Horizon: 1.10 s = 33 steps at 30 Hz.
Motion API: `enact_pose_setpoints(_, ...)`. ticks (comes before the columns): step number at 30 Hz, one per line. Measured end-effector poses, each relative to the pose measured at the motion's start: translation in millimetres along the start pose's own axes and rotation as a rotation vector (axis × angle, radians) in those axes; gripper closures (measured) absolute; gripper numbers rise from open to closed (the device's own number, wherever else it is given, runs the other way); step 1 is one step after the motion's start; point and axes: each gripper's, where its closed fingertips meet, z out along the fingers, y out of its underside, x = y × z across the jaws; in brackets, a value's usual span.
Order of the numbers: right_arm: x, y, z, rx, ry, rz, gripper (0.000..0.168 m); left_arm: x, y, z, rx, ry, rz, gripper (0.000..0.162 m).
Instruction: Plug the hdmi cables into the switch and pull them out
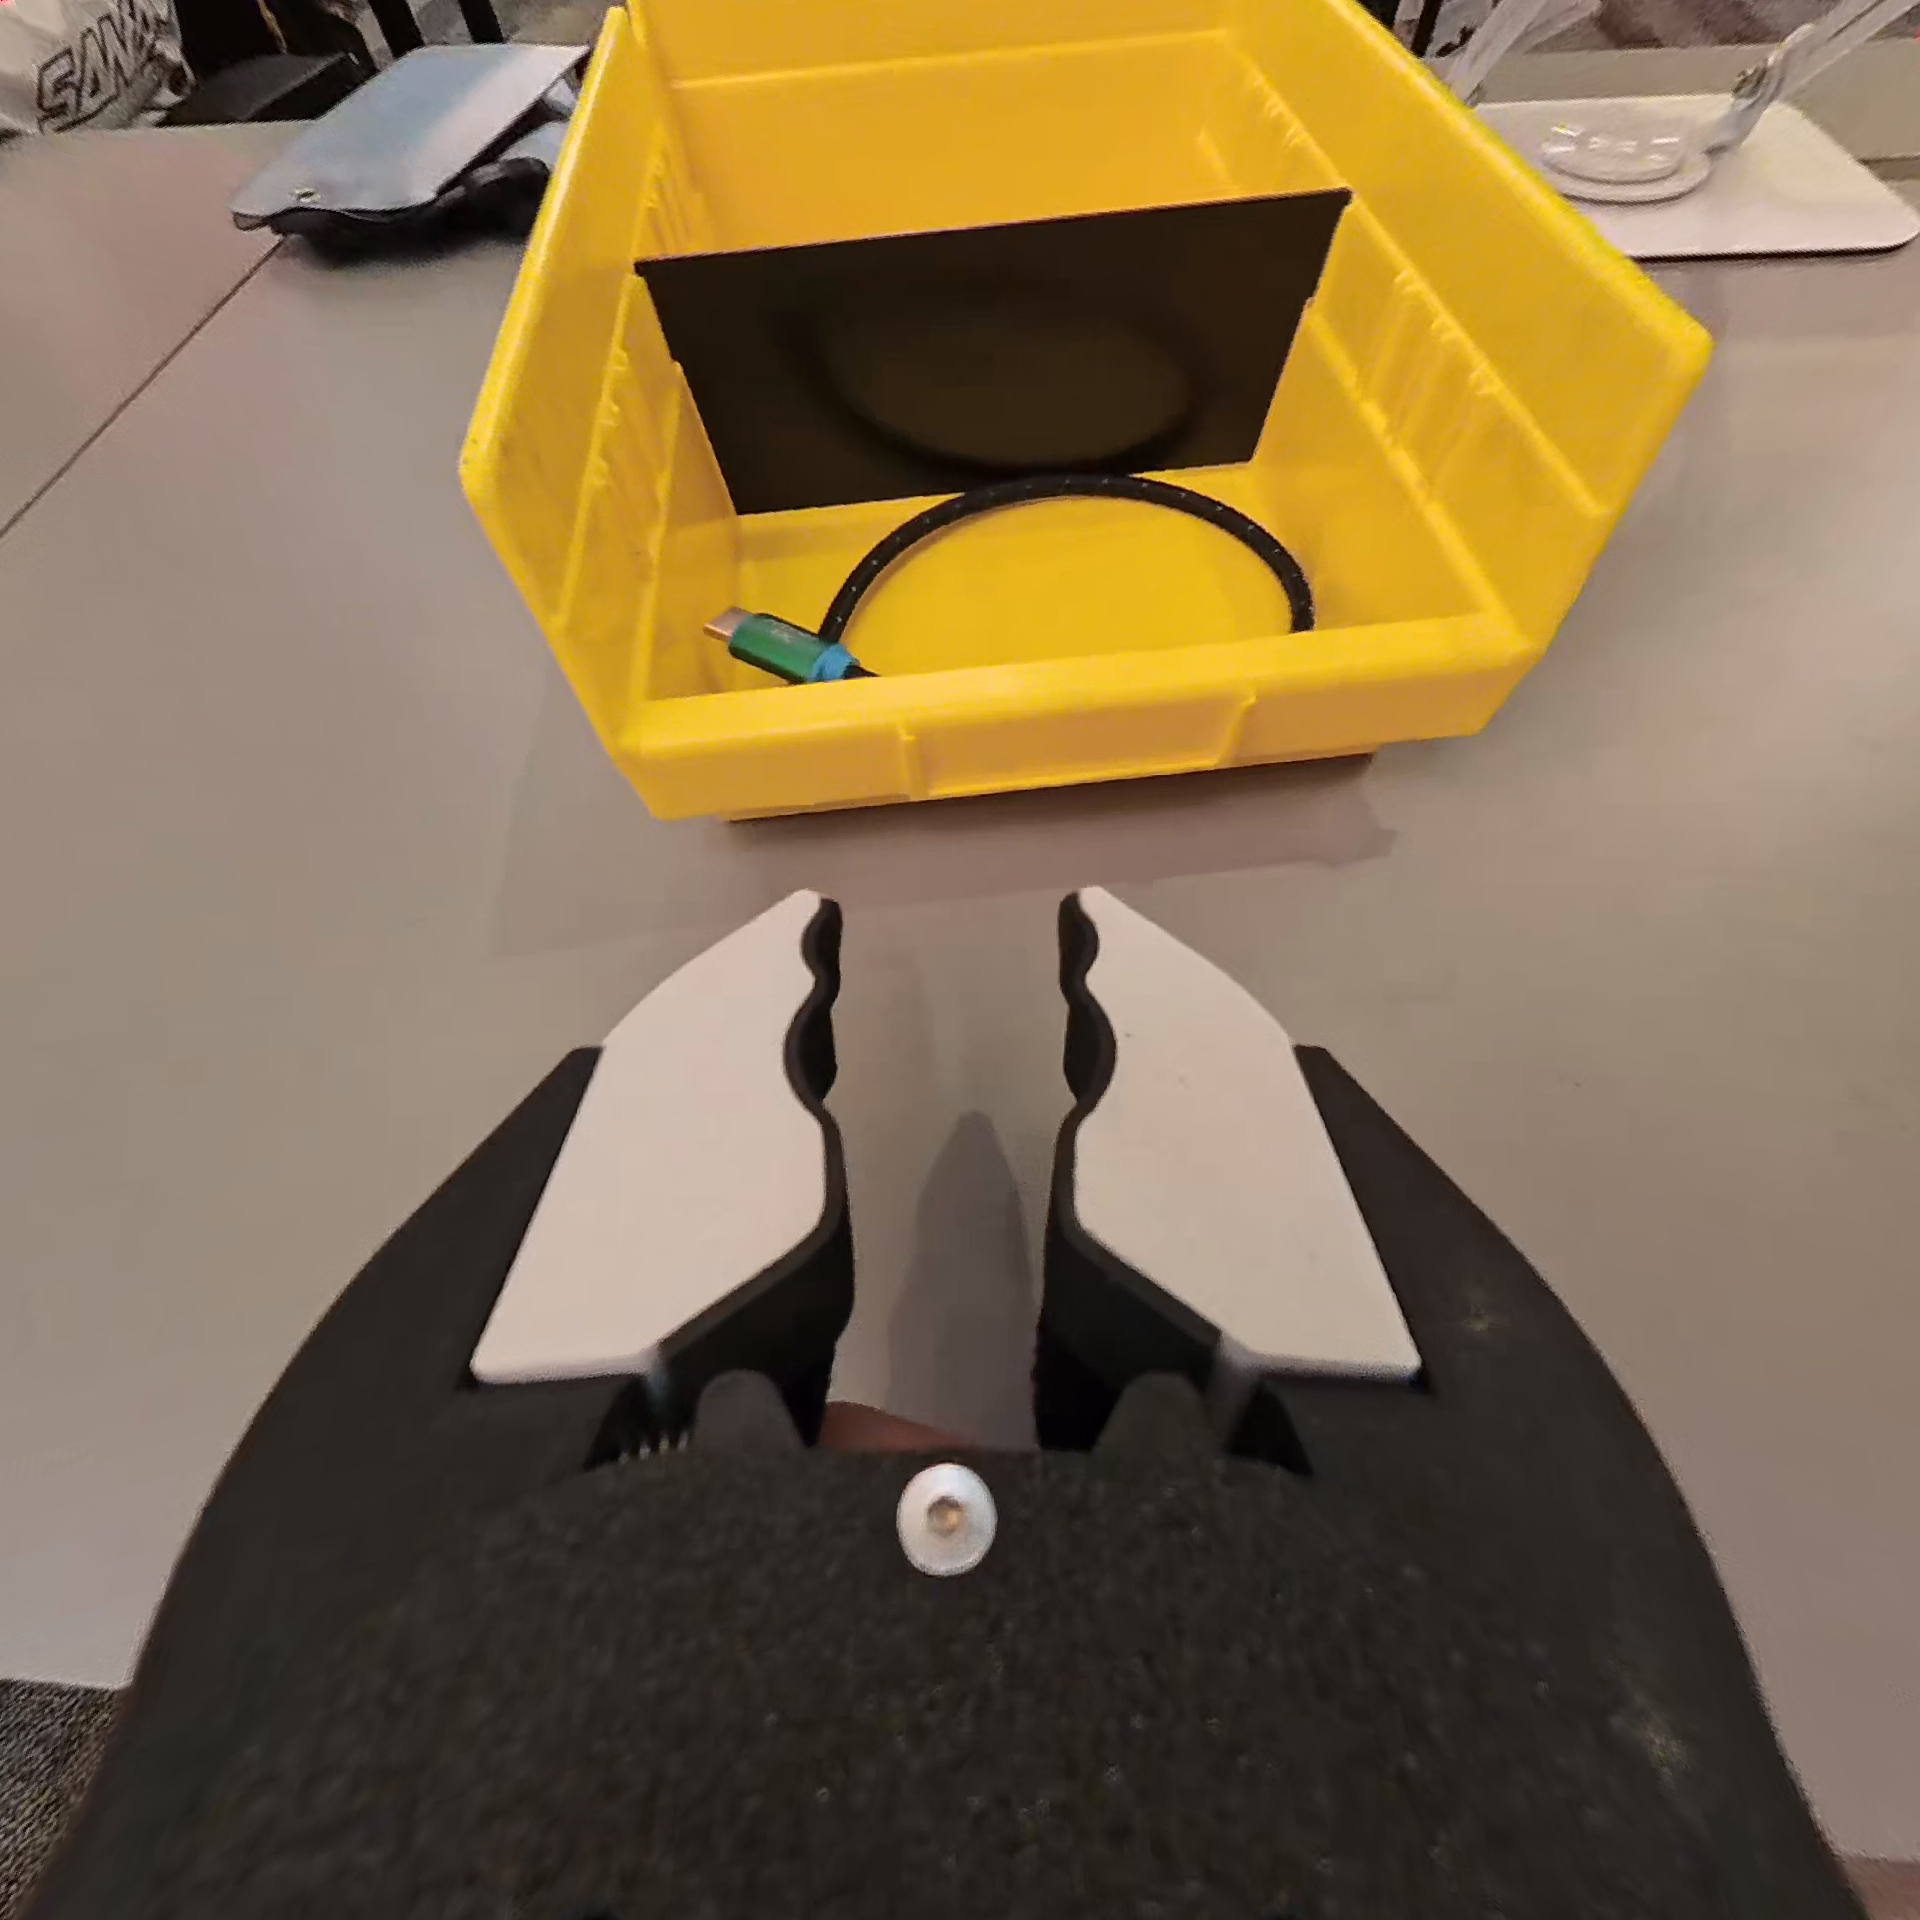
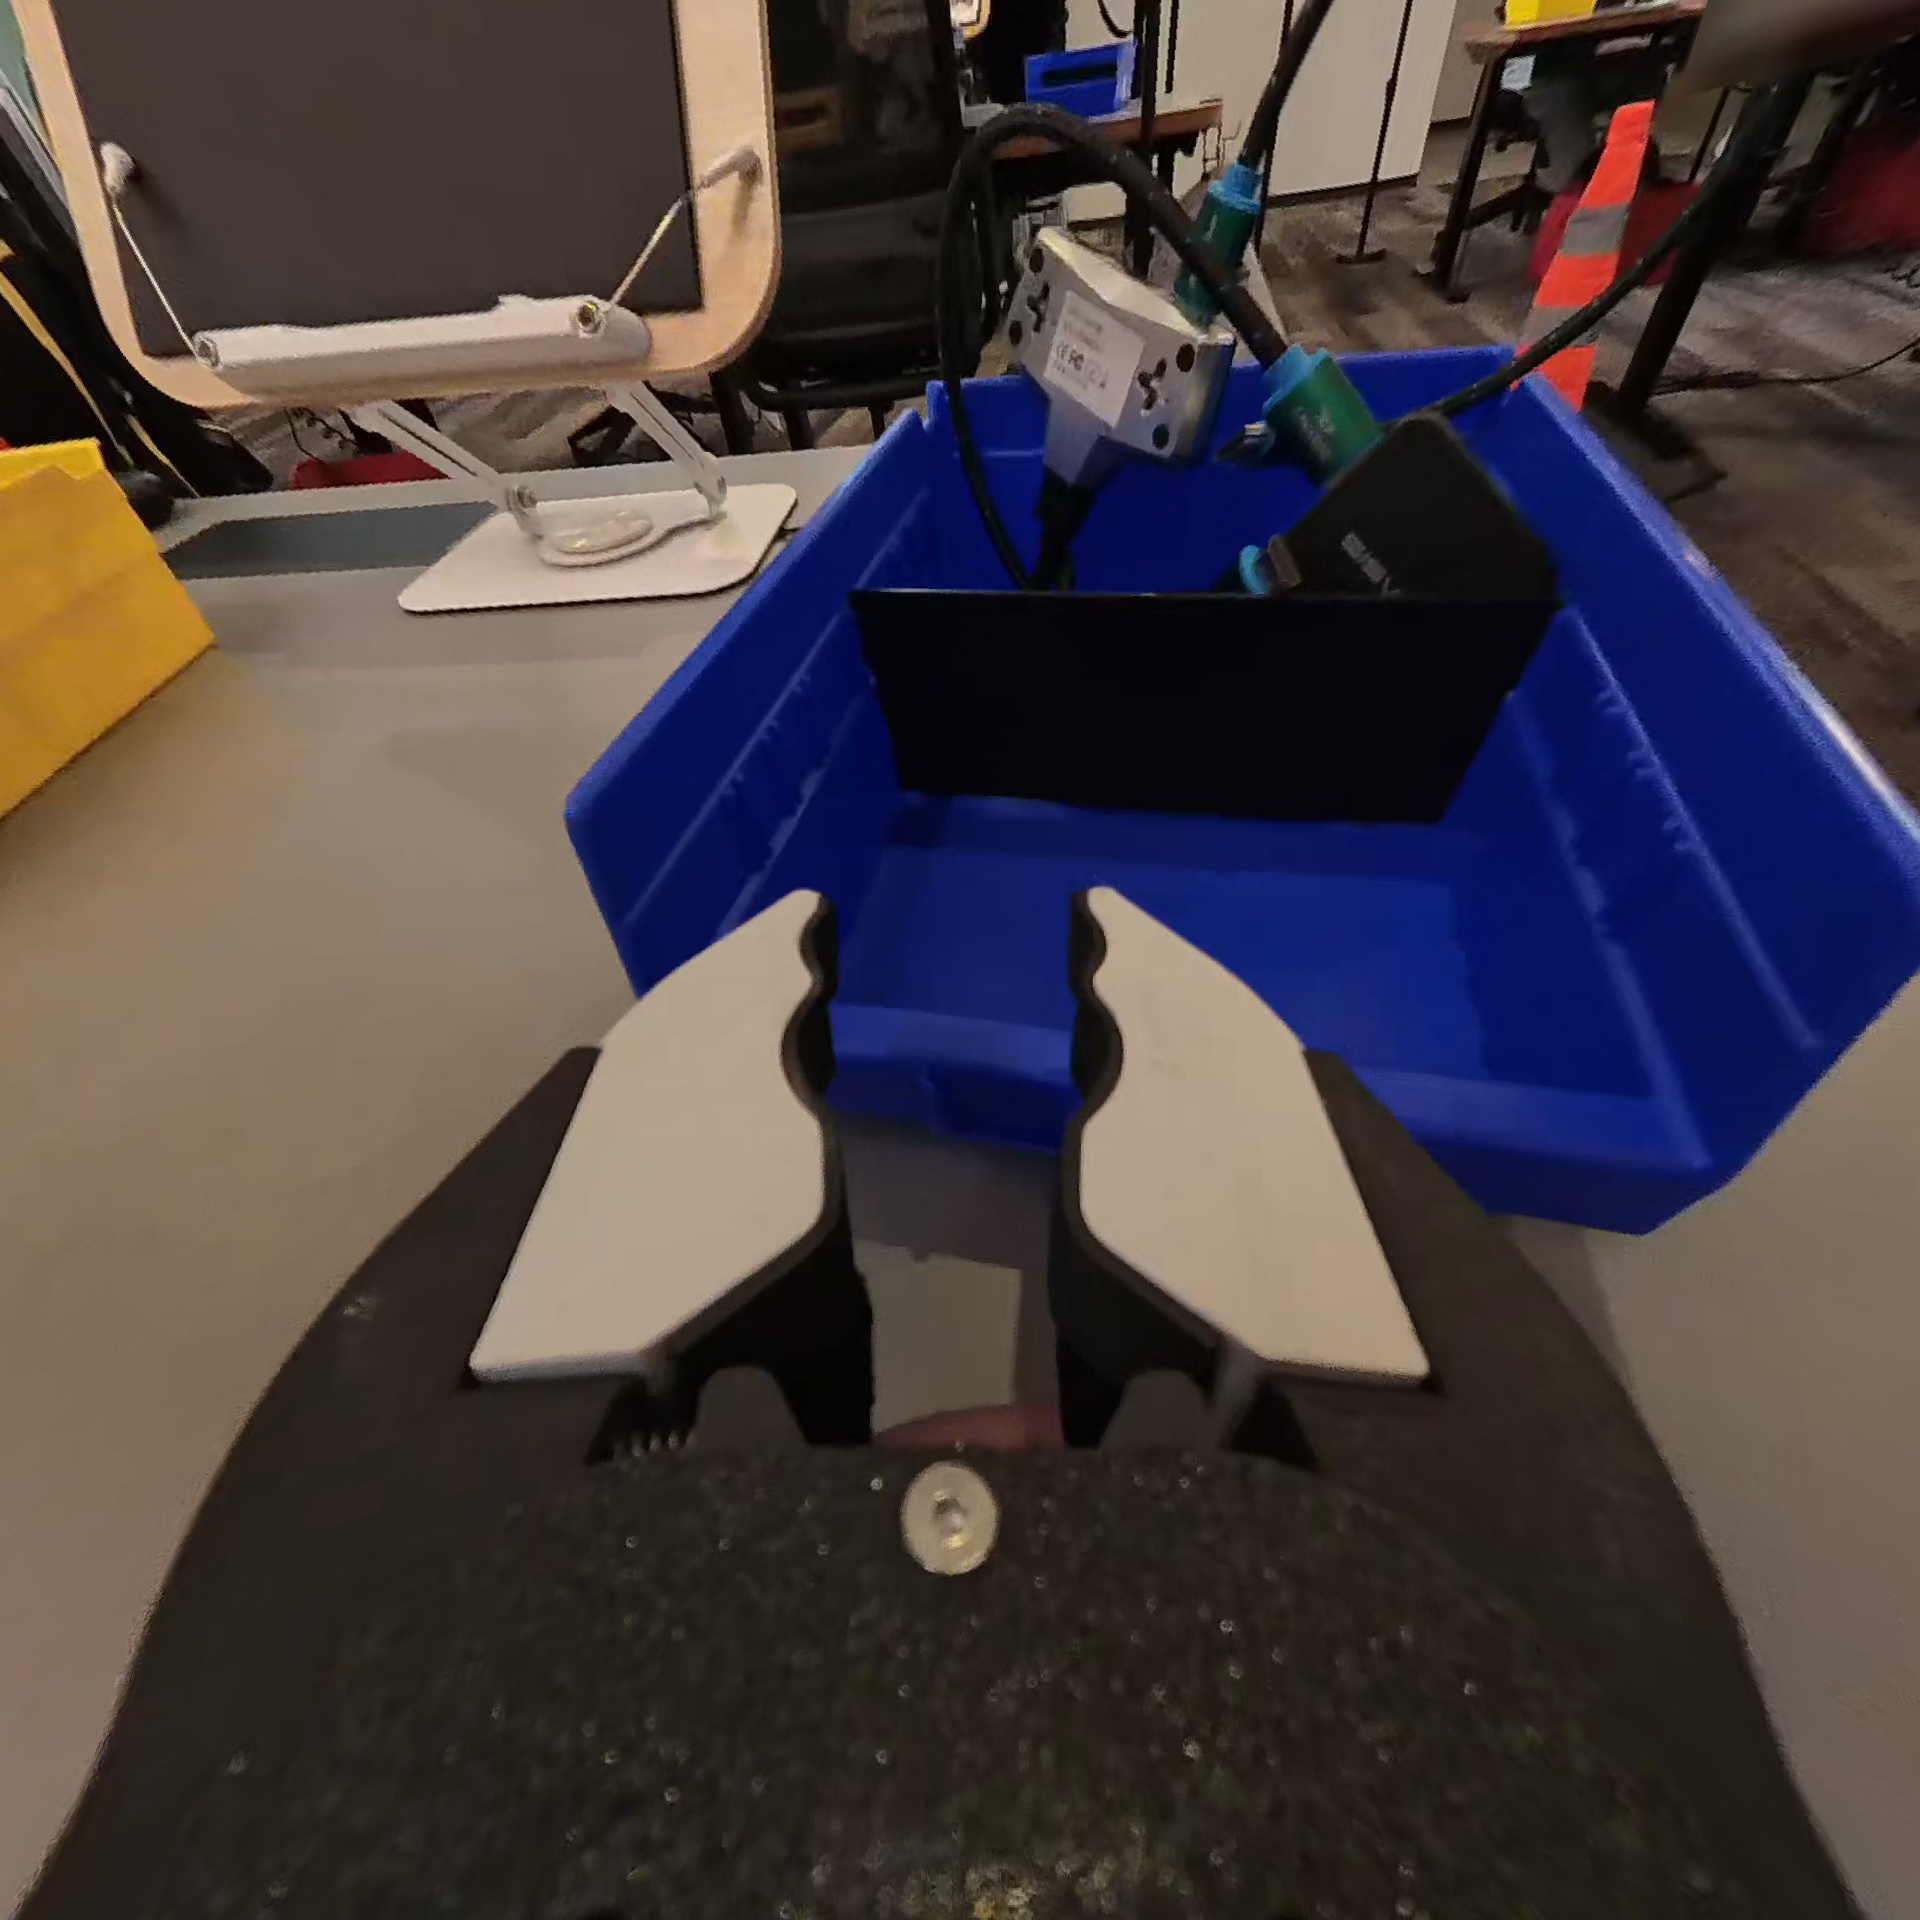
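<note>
A black braided cable [image 1: 1091,520] with a green plug [image 1: 774,646] lies coiled in the front compartment of a yellow bin [image 1: 1039,748]. My left gripper [image 1: 948,920] is open and empty, above the table just short of that bin. In the right wrist view a silver switch box [image 2: 1117,358] leans in the back compartment of a blue bin [image 2: 1351,1132], with green-plugged cables [image 2: 1320,410] plugged in or resting around it and a black box [image 2: 1413,520] beside it. My right gripper [image 2: 951,914] is open and empty at the blue bin's front edge.
Each bin has a black divider [image 1: 987,353] [image 2: 1195,707]. A tablet on a white stand [image 2: 582,540] is behind on the grey table [image 1: 260,831]. A dark pouch [image 1: 405,145] lies at the back left. The yellow bin's corner [image 2: 73,613] shows at the left. One gripper's finger ends stand about 55 cm off the other's.
</note>
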Motion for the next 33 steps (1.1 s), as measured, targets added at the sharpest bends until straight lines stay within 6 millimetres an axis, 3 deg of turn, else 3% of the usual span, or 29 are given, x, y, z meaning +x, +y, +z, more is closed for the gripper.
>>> enact_pose_setpoints(10,17.0,4.8,-3.2,-0.018,-0.002,0.099,0.127,4.8,2.7,5.2,-0.022,0.016,0.013,0.122)
enact_pose_setpoints(17,14.0,4.6,-4.0,-0.016,0.005,0.059,0.124,10.9,6.5,6.9,-0.041,0.048,0.01,0.121)
enact_pose_setpoints(21,-5.7,4.5,-0.3,-0.011,-0.064,0.001,0.114,20.3,9.9,7.6,-0.061,0.095,-0.007,0.122)
enact_pose_setpoints(27,-84.5,8.1,14.6,-0.032,-0.319,-0.06,0.102,43.3,16.5,11.1,-0.1,0.176,0.009,0.122)
enact_pose_setpoints(33,-98.9,-9.8,48.6,-0.036,-0.221,-0.026,0.092,74.7,20.6,6.8,-0.115,0.274,0.04,0.122)
